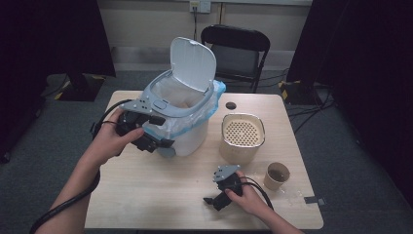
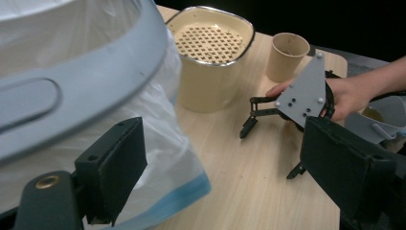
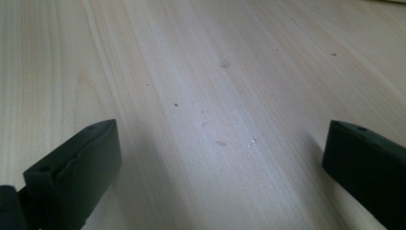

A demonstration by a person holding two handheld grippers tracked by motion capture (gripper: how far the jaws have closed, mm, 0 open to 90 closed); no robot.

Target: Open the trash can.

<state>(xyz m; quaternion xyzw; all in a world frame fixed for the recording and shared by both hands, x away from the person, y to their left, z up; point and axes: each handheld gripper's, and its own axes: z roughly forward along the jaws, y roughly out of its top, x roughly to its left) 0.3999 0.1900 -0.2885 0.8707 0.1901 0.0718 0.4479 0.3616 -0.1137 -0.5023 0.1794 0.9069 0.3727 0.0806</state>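
**A:** Where's your left gripper (image 1: 163, 141) right now?

**Me:** Up against the front of the white bin (image 1: 182, 109), low on its side, right by the blue-edged bag (image 1: 214, 105) that lines it. In the left gripper view my jaws stand wide apart, nothing between them; one jaw sits just beside the plastic of the bag, the other is out over the table (image 1: 146, 185). Whether that near jaw actually touches the bag, I can't tell.

**A:** And the bin itself?

**Me:** It stands at the back left of the table, lid (image 1: 193, 62) tipped up and open, grey rim (image 2: 95, 81) running round the top.

**A:** Right gripper?

**Me:** My right gripper (image 1: 213, 201) is low over the near edge of the table, well apart from the bin. Jaws released, spread wide, only bare wood grain between them in the right gripper view.

**A:** What's around it?

**Me:** The cream container with a perforated insert (image 1: 242, 136) stands beside the bin, and a paper cup (image 1: 277, 176) sits near my right hand (image 1: 248, 197). A small dark disc (image 1: 231, 105) lies behind the container.
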